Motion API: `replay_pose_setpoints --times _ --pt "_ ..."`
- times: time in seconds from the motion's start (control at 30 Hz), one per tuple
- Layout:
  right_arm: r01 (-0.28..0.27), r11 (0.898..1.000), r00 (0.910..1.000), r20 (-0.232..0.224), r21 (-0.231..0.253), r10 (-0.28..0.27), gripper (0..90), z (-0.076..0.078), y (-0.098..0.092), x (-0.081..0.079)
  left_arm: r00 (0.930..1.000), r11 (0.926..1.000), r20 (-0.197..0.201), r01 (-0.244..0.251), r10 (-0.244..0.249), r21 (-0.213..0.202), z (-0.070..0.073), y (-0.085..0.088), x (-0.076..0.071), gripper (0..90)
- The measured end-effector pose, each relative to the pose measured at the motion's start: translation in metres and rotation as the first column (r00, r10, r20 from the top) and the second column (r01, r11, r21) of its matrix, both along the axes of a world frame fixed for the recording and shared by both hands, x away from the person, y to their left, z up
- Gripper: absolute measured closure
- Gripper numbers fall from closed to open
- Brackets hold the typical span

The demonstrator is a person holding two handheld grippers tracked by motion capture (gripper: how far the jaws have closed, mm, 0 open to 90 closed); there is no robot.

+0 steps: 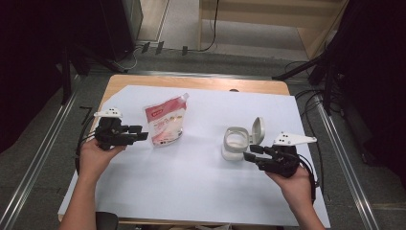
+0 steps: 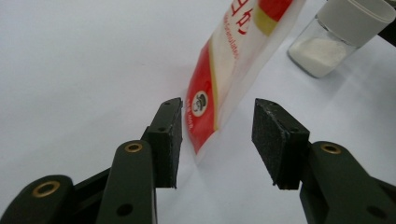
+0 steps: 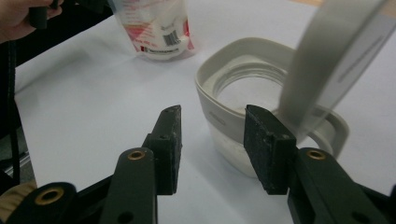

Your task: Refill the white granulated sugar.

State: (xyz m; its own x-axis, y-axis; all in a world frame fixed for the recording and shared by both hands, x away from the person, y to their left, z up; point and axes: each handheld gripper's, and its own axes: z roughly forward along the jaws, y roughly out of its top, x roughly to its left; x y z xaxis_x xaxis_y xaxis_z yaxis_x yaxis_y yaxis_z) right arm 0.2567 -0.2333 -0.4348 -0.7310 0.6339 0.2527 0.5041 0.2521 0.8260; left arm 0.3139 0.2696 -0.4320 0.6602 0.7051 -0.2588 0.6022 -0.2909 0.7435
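A red and white spouted pouch stands on the white sheet, left of centre. My left gripper sits just left of it, open; in the left gripper view the pouch's lower corner lies just beyond the gap, untouched by the pads. A clear jar holding white powder stands right of centre, its grey flip lid raised. My right gripper is open, close to the jar's right side. In the right gripper view the jar and its lid are right ahead of the jaws.
A white sheet covers most of the wooden table. Metal rails run along both sides, with cables and dark stands on the floor behind. The jar appears beyond the pouch in the left gripper view; the pouch appears far off in the right gripper view.
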Motion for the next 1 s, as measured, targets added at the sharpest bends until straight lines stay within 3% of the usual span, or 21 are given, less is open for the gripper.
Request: replay_pose_setpoints --times 0.13,0.27,0.6,0.8,1.0 --pt "0.023 1.000 0.9997 -0.007 -0.005 -0.023 60.0 -0.001 -0.008 -0.001 0.9998 0.9998 0.001 -0.021 0.021 0.004 -0.001 0.006 0.001 53.0" --pt "0.017 1.000 0.9998 -0.006 -0.001 -0.017 59.7 -0.001 -0.011 -0.003 0.9997 0.9997 -0.005 -0.022 0.022 0.010 -0.002 0.007 0.002 52.1" --pt "0.005 1.000 0.9999 -0.010 0.025 -0.005 68.6 0.009 -0.024 -0.011 0.9990 0.9989 0.007 -0.045 0.045 0.016 -0.004 0.011 0.005 52.2" --pt "0.015 1.000 0.9998 -0.015 0.024 -0.014 78.5 0.012 -0.035 -0.012 0.9992 0.9990 0.003 -0.040 0.040 0.020 -0.004 0.013 0.007 52.2" --pt "0.064 0.998 0.9973 -0.037 0.015 -0.063 89.4 0.010 -0.044 -0.005 0.9988 0.9985 0.008 -0.048 0.048 0.026 -0.005 0.013 0.008 52.2"
